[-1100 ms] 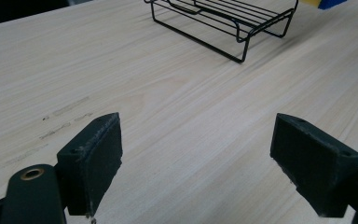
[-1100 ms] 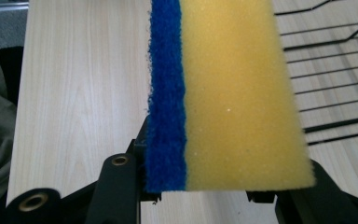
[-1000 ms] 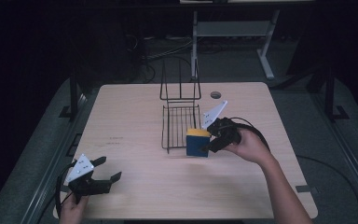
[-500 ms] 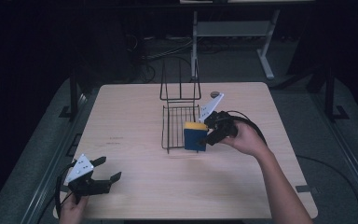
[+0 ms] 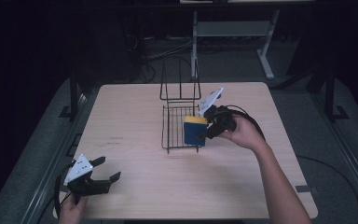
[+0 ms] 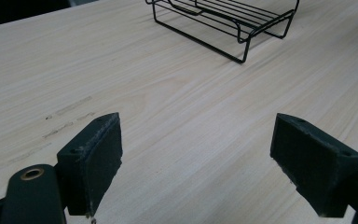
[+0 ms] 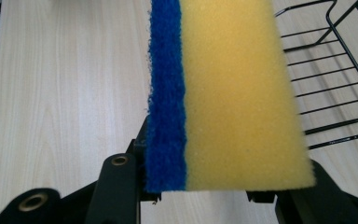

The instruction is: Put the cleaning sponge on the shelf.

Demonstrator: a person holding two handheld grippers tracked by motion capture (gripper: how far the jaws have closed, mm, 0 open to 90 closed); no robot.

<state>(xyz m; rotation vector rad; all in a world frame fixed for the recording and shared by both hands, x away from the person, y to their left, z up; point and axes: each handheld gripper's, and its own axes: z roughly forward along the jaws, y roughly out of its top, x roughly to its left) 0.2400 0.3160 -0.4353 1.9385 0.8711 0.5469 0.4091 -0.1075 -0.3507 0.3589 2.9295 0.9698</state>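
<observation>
Moved since earlier: right gripper [image 5: 204,131] and its sponge [image 5: 194,131] have shifted left and now sit over the right edge of the wire rack [image 5: 177,126]; left gripper [image 5: 103,170] has stayed at the near left corner.
Count: one sponge, one wire rack, two grippers, one tabletop [image 5: 135,116].
Right gripper: jaws pinched on the sponge from both sides, held by the person's right hand [image 5: 242,134].
Sponge: yellow foam with a blue scouring layer, standing on edge between the jaws, above the rack's right rim; whether it touches the wires I cannot tell.
Left gripper: jaws spread wide with nothing between them, low over bare wood, well apart from the rack; left hand [image 5: 71,211] at the bottom edge.
Wire rack: black, flat tray with an upright back frame, mid-tabletop.
Surroundings: small dark round mark [image 5: 215,93] on the far tabletop; metal stand [image 5: 233,32] and cables on the dark floor behind.
In the way: sponge hides most of the right gripper view.
</observation>
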